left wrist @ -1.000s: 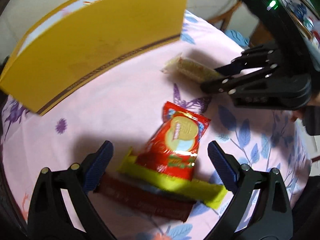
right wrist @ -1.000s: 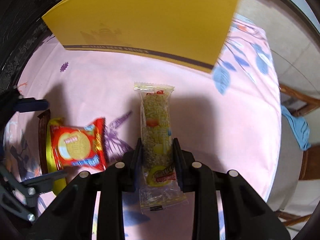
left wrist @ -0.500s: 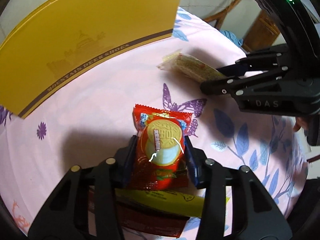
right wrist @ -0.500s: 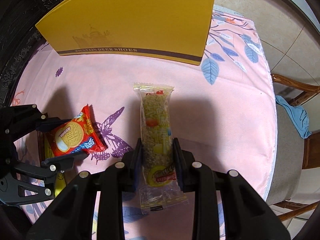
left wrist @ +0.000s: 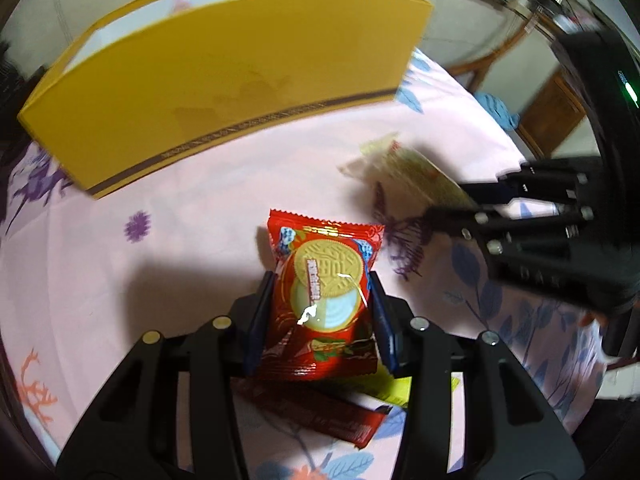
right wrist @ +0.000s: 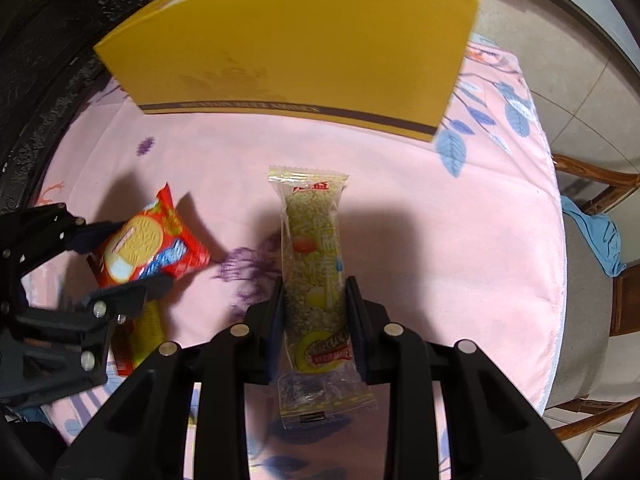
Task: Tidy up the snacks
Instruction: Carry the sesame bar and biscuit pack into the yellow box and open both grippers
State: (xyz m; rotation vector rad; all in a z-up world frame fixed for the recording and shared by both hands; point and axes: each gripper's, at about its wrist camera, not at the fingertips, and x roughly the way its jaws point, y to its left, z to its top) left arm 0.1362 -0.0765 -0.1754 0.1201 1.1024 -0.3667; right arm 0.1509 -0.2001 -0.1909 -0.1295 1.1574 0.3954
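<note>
While clamped mid-body in the left gripper (left wrist: pixel 322 312), red crinkly foil biscuit packet (left wrist: pixel 326 292), raised just off the pink floral tablecloth (left wrist: pixel 192 240). Light, slippery, crushable: best pinched by its sides. Right gripper (right wrist: pixel 314 312) likewise clenched on clear-wrapped cereal bar (right wrist: pixel 314 264), near yellow cardboard box (right wrist: pixel 288 52).

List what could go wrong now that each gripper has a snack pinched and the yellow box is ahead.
1. The left gripper pinches the red biscuit packet by its soft sides; it could slip or twist.
2. The right gripper holds the long cereal bar near one end, so it may droop against the yellow box wall.
3. The grippers could collide.
</note>
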